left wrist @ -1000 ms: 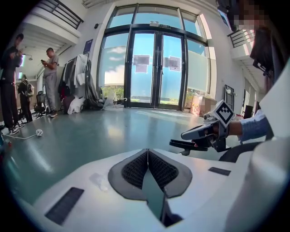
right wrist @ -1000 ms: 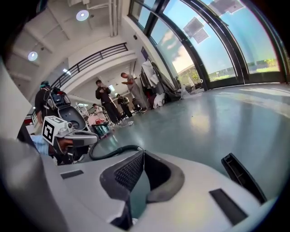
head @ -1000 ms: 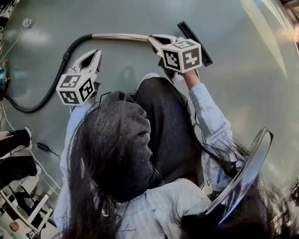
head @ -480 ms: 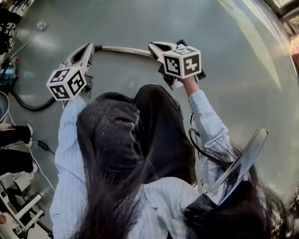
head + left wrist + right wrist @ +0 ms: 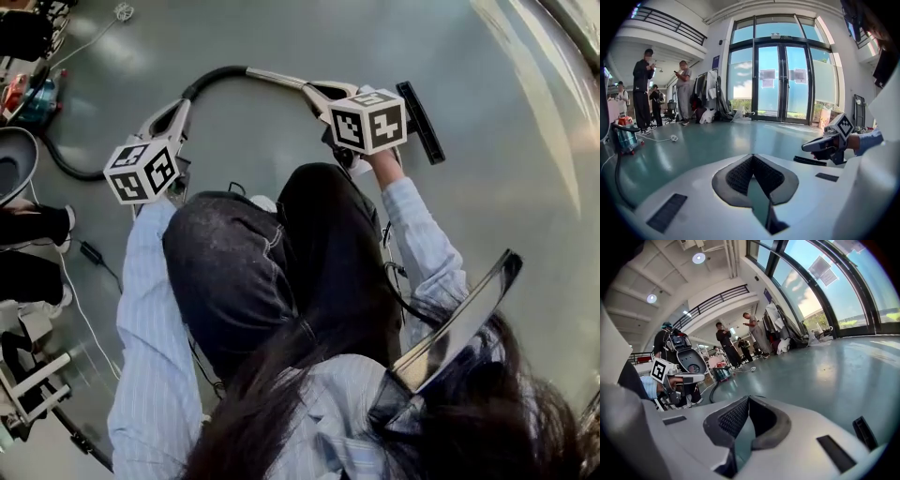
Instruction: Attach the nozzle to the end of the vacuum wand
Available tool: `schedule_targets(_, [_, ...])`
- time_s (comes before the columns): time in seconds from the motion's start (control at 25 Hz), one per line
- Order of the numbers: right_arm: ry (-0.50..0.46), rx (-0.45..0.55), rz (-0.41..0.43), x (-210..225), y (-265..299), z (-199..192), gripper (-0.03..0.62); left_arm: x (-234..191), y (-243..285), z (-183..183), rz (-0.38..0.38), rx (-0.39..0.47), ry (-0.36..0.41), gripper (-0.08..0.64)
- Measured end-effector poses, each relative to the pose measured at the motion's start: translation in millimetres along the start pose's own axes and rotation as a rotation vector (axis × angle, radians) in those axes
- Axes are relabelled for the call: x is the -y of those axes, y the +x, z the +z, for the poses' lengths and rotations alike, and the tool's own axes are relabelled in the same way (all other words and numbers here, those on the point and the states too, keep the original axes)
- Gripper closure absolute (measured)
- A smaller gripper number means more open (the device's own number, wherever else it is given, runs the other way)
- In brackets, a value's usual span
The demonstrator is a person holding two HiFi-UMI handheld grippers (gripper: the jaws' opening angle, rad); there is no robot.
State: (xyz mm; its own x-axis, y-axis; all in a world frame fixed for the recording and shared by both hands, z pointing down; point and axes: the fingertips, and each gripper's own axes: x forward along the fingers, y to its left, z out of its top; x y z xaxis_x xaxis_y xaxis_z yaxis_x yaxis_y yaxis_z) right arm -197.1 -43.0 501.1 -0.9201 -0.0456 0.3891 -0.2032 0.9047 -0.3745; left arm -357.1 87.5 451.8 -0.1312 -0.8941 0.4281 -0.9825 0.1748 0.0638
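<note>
Since left tool (image 5: 183, 103) and right tool (image 5: 307, 91) are both pressed together, empty, reaching unopened may shove nozzle (image 5: 420, 122) across floor (image 5: 281, 28).

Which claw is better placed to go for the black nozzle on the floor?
Right, probably. The nozzle lies close by the right claw, while the left claw is farther off, near the hose end of the wand. Both claws are shut and empty.
</note>
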Motion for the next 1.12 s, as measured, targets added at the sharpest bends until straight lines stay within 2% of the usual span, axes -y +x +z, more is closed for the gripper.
schedule_targets(0.16, [0.017,0.014,-0.012,4.3,6.7,-3.4,0.583,-3.0,9.2,-17.0,-0.020,-0.006,-0.088,0.554])
schedule_targets(0.32, [0.007,-0.010,-0.012,-2.6,13.9,-11.1,0.583,-1.5,17.2,-41.5,-0.037,-0.047,-0.067,0.554])
schedule_targets(0.48, [-0.003,-0.059,-0.018,-1.3,15.4,-22.0,0.586,9.1,12.8,-55.4,-0.051,-0.060,-0.112,0.554])
schedule_targets(0.64, [-0.022,-0.075,-0.009,-3.8,32.7,-50.8,0.586,3.8,15.8,-96.2,-0.053,-0.081,-0.136,0.554])
schedule_targets(1.12, [-0.003,-0.073,-0.045,2.0,26.9,-74.8,0.586,23.2,19.2,-129.8,-0.124,-0.137,-0.086,0.554])
